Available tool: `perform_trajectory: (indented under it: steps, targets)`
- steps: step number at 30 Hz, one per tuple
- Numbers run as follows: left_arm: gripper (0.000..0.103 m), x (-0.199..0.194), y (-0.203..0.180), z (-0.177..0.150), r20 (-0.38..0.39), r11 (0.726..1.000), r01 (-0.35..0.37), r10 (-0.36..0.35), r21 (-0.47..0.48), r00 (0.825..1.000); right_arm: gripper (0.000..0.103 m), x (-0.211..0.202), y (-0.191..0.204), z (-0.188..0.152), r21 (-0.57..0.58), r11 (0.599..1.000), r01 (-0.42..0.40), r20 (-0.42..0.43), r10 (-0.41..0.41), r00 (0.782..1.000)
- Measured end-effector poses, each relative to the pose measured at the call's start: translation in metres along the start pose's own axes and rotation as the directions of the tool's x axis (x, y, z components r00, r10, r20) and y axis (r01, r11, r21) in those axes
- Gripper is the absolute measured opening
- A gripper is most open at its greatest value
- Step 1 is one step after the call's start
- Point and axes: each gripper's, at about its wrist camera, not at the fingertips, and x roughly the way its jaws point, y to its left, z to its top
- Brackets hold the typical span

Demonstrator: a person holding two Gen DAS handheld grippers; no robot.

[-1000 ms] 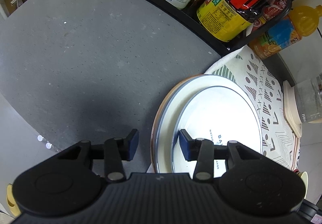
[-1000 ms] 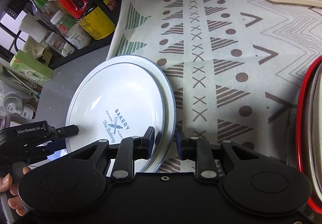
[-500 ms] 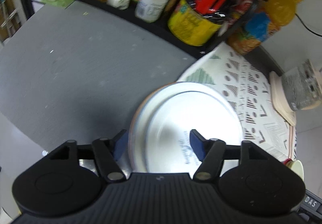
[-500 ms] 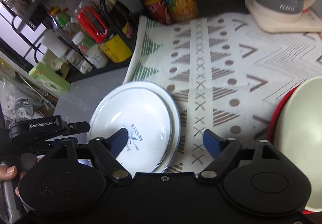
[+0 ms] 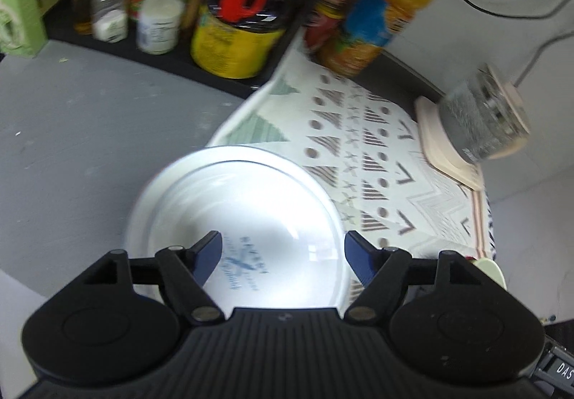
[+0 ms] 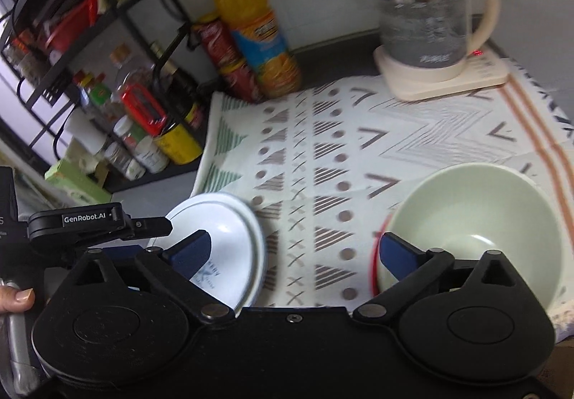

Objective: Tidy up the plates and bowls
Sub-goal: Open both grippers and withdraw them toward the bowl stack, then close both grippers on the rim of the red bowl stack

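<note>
A stack of white plates [image 5: 236, 198] with a blue bakery print lies partly on the grey counter and partly on the patterned cloth; it also shows in the right wrist view [image 6: 229, 241]. My left gripper [image 5: 283, 252] is open and empty, raised above the near part of the plates. My right gripper [image 6: 294, 252] is wide open and empty, above the cloth between the plates and a pale green bowl [image 6: 473, 230]. The bowl sits in a red-rimmed dish [image 6: 375, 255] at the right.
A black rack of bottles and jars [image 5: 229, 18] lines the counter's back left. An orange juice bottle [image 6: 258, 36] and red cans stand by the wall. A glass kettle [image 6: 427, 26] on its cream base stands at the back right of the patterned cloth [image 6: 358, 162].
Both grippers have opened wider, let go of the plate rim and pulled up and back. The plates stay on the counter. The green bowl has come into the right view.
</note>
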Motion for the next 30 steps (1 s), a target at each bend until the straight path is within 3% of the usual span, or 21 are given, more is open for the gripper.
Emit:
perform_trajectory:
  steps: [14,30]
  targets:
    - [0.073,0.022,-0.08,-0.013,-0.075,0.985,0.093,-0.082,0.146,0.994,0.102,-0.037,-0.061,-0.004,0.137,0.987,0.087,0.069,-0.097,0.993]
    - [0.073,0.051,-0.145,-0.033,-0.174,0.955,0.169,-0.128,0.244,0.976,0.102,-0.057,-0.119,-0.021,0.278,0.942,0.188,0.067,-0.215,0.974]
